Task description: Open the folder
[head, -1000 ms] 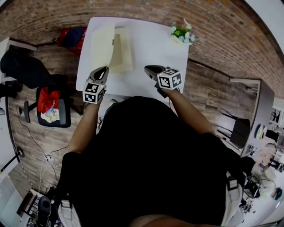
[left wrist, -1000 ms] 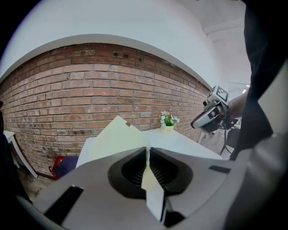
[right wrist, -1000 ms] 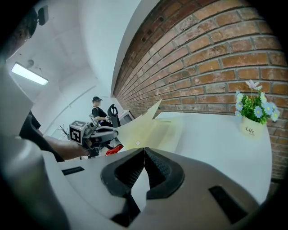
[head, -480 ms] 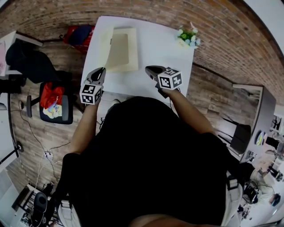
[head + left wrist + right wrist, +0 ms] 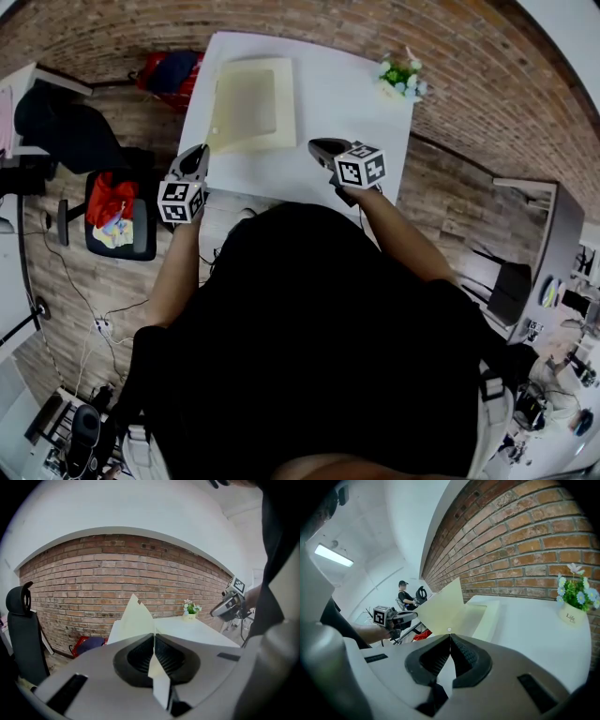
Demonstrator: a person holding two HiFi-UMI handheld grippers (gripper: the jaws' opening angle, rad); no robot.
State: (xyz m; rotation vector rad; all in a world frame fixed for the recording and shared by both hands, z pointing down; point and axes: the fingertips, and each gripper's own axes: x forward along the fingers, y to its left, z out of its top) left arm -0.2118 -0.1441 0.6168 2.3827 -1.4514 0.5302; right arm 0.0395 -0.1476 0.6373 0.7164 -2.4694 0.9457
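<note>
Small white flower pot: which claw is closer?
Right. The right gripper hovers at the white table's near edge; the left gripper is at the edge opposite the small white flower pot.

A matt cream card folder (image 5: 248,105) lies on a smooth white table (image 5: 342,112) with a faint sheen, at twelve o'clock in the head view. The left gripper (image 5: 153,637) and right gripper (image 5: 450,637) have matt grey plastic shells and black ribbed pads (image 5: 139,656). A rough red brick wall (image 5: 469,75) arcs from ten to two o'clock. The plank floor (image 5: 103,291) at nine shows wood grain. The person's black top (image 5: 309,328) is dull cloth.
</note>
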